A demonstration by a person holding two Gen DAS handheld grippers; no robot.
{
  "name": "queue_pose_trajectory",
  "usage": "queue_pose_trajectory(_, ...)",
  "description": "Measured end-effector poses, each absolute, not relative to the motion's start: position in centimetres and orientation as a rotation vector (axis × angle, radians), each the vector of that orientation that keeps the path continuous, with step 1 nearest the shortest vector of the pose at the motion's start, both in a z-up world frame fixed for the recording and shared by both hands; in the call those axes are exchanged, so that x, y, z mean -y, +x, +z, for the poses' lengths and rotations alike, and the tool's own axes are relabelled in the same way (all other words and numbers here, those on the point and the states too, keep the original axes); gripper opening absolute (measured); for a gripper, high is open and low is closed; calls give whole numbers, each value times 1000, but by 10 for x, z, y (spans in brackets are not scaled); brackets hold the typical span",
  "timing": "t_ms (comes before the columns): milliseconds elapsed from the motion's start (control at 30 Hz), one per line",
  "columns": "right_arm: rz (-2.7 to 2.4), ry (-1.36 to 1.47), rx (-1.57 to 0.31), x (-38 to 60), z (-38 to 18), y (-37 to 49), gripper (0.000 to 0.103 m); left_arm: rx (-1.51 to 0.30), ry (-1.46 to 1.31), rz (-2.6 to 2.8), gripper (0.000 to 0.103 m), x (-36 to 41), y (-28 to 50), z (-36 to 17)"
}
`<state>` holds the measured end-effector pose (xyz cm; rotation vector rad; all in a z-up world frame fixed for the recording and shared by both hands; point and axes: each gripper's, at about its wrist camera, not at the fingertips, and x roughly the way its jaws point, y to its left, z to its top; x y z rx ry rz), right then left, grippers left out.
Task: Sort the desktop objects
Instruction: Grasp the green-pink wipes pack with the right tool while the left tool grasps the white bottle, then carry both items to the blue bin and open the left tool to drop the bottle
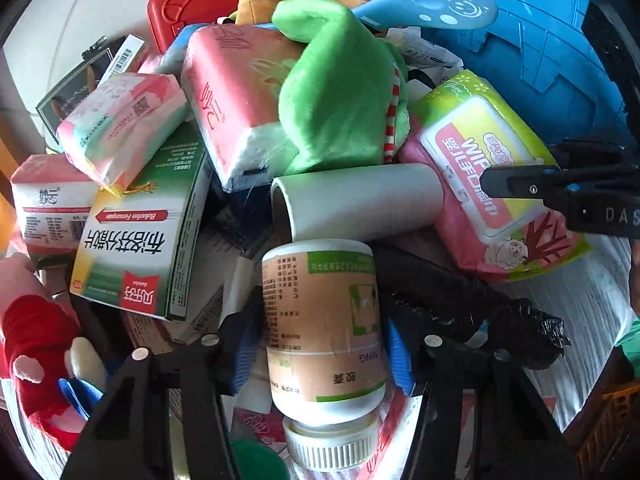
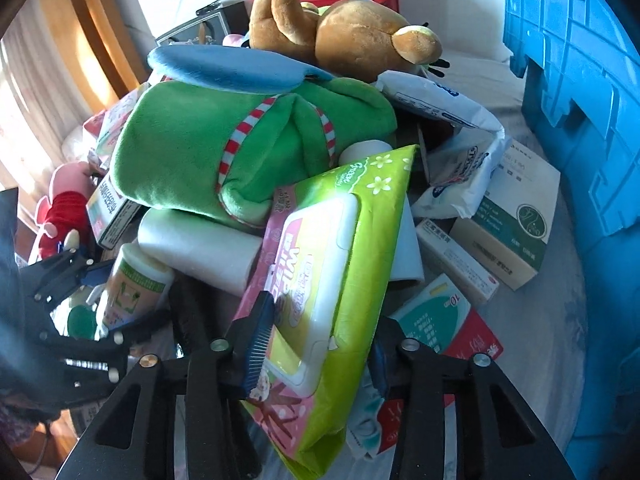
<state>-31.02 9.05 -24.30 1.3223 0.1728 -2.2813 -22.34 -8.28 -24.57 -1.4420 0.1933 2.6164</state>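
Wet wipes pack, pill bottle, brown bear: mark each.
wet wipes pack (image 2: 316,284), right wrist view, white flip lid.
pill bottle (image 1: 320,320), left wrist view, label.
brown bear (image 2: 356,36), right wrist view, body.

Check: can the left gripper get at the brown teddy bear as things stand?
Probably not: left gripper is shut on the pill bottle, and the green plush lies between it and the brown teddy bear.

Left tool (image 1: 320,344) and right tool (image 2: 316,344) each clamp something.

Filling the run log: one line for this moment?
left gripper: shut on pill bottle | right gripper: shut on wipes pack | pile unsorted
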Motion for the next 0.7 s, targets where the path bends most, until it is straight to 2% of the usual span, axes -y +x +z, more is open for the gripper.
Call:
queue_pose_trajectory(67,-2296,1294,-223,-84,-238,-302,30,-172,-1432,2609,53,89,-222,-242)
queue_pose_trajectory(167,-2317,1250,-209,-84,-224,-292,24,-182,-1419,2628,53,91,-215,-236)
queue_pose_trajectory(300,-2371,1228,-251,-88,-212,-280,23,-146,-1358,2656,53,99,-205,-221)
queue_pose_trajectory(633,-2436,1182,-299,-93,-170,-264,23,-229,-1173,2703,52,93,-195,-168)
queue_pose_trajectory(700,-2458,1150,-317,-93,-155,-259,23,-232,-1137,2718,52,69,-215,-161)
